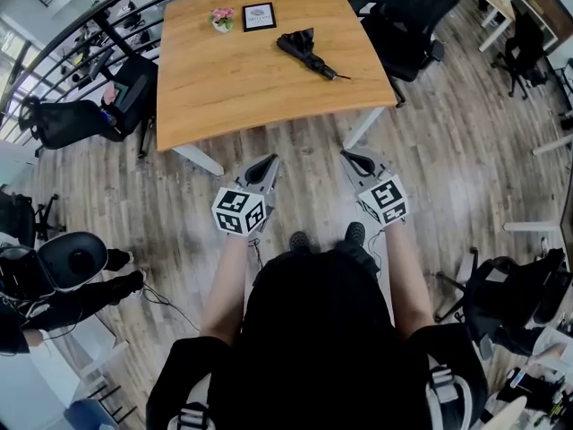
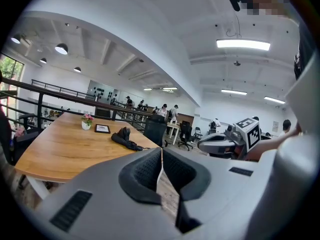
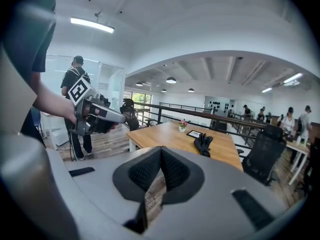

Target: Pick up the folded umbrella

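A black folded umbrella (image 1: 307,50) lies on the right part of the wooden table (image 1: 233,88), its handle toward the table's right edge. It also shows as a dark bundle in the left gripper view (image 2: 125,138) and in the right gripper view (image 3: 203,143). My left gripper (image 1: 269,161) and right gripper (image 1: 348,155) hang side by side over the floor, short of the table's near edge. Both are shut with nothing between the jaws (image 2: 161,152) (image 3: 160,149). Each points toward the table.
A small flower pot (image 1: 222,19) and a framed card (image 1: 259,16) stand at the table's far side. Black office chairs (image 1: 407,16) (image 1: 89,115) flank the table. A railing (image 1: 89,25) runs behind it. A person stands at the left of the right gripper view (image 3: 75,91).
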The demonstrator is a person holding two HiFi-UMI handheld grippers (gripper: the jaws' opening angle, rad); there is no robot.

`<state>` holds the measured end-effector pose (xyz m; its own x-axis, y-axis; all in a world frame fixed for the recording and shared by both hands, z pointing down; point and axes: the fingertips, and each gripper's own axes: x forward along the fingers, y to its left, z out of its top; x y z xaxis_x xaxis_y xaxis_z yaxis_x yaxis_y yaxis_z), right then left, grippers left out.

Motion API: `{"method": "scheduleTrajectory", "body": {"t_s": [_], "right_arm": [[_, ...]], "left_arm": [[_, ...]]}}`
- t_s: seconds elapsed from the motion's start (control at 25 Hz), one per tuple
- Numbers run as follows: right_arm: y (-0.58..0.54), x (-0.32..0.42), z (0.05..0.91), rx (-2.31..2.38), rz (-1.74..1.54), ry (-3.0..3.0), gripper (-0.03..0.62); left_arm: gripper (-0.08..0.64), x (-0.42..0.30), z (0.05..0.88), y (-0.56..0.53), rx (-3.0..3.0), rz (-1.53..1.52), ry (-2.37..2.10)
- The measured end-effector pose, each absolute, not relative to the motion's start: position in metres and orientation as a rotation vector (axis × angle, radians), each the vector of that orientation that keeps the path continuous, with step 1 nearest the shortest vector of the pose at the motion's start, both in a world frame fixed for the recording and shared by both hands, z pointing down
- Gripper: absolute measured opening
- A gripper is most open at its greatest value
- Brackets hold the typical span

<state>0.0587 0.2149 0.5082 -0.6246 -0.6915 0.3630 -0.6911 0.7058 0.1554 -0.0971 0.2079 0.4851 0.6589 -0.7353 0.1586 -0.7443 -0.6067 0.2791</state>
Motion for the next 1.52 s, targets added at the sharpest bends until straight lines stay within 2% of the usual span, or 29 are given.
{"method": "scheduleTrajectory", "body": {"t_s": [0.44, 0.48, 0.6, 0.68, 0.96, 1.52], "right_arm": [[0.218, 0.062, 0.503, 1.099, -0.014, -2.535, 0.025], [0.218, 0.061, 0.502, 1.099, -0.016, -2.541, 0.047], [0.217, 0.058, 0.499, 1.106, -0.021, -2.559, 0.194], [0.216, 0.059, 0.499, 1.119, -0.018, -2.561, 0.266], [0.213, 0.063, 0.502, 1.147, 0.010, -2.540, 0.293], [0.209, 0.077, 0.503, 1.250, 0.020, -2.492, 0.279]], "left_arm": [[0.028, -0.100, 0.478, 0.210, 2.575, 0.006, -1.201], [0.039, -0.099, 0.478, 0.210, 2.576, 0.002, -1.195], [0.217, -0.099, 0.478, 0.209, 2.581, -0.004, -1.186], [0.252, -0.100, 0.478, 0.208, 2.584, -0.001, -1.187], [0.276, -0.099, 0.479, 0.206, 2.594, 0.004, -1.178], [0.282, -0.094, 0.481, 0.199, 2.615, 0.020, -1.118]]}}
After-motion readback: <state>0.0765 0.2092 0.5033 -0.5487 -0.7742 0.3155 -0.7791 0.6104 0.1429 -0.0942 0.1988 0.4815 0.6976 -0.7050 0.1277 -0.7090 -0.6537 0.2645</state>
